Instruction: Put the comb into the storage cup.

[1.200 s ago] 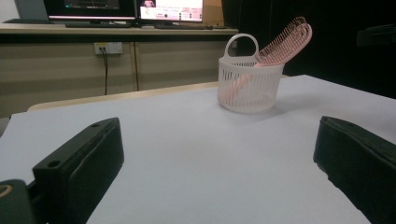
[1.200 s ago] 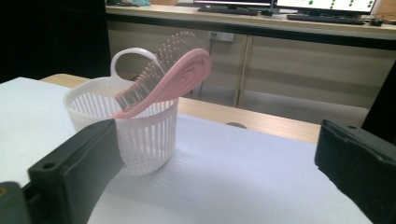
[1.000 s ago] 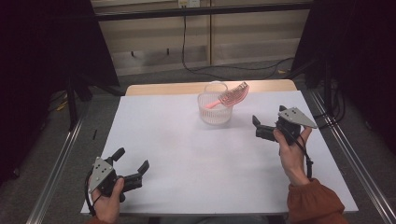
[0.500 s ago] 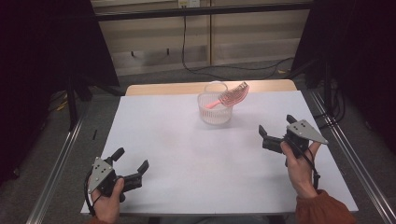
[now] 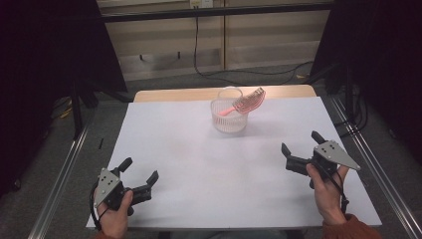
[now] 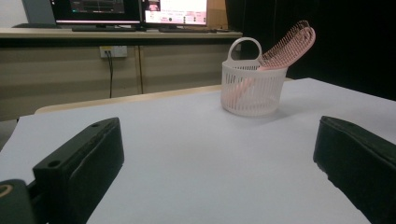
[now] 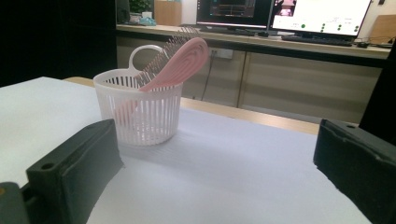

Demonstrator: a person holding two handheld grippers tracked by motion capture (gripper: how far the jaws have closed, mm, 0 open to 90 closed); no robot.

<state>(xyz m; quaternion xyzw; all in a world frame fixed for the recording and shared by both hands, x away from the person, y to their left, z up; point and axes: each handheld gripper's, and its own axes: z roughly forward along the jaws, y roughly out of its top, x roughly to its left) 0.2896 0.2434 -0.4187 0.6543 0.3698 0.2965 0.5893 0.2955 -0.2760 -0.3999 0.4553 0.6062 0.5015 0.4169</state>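
Observation:
A white slatted basket (image 5: 229, 117) with a loop handle stands at the far middle of the white table (image 5: 199, 159). A pink hairbrush (image 5: 247, 102) leans in it, head sticking out up and to the right. My left gripper (image 5: 140, 169) rests open at the near left corner, with nothing between its jaws. My right gripper (image 5: 300, 142) is held open at the near right, also with nothing in it. From the left gripper view the basket (image 6: 253, 88) and brush (image 6: 289, 46) lie far ahead of the gripper (image 6: 219, 158). In the right gripper view the basket (image 7: 140, 112) and brush (image 7: 180, 58) stand ahead to the left of the gripper (image 7: 215, 168).
Metal rails (image 5: 59, 179) run along both sides of the table. A wooden strip (image 5: 174, 94) shows at its far edge. A cable (image 5: 249, 72) lies on the floor behind. Monitors (image 7: 322, 14) sit on a desk in the background.
My right gripper has drawn back from near the basket toward the near right edge of the table, still open. The left gripper, basket and brush have not moved.

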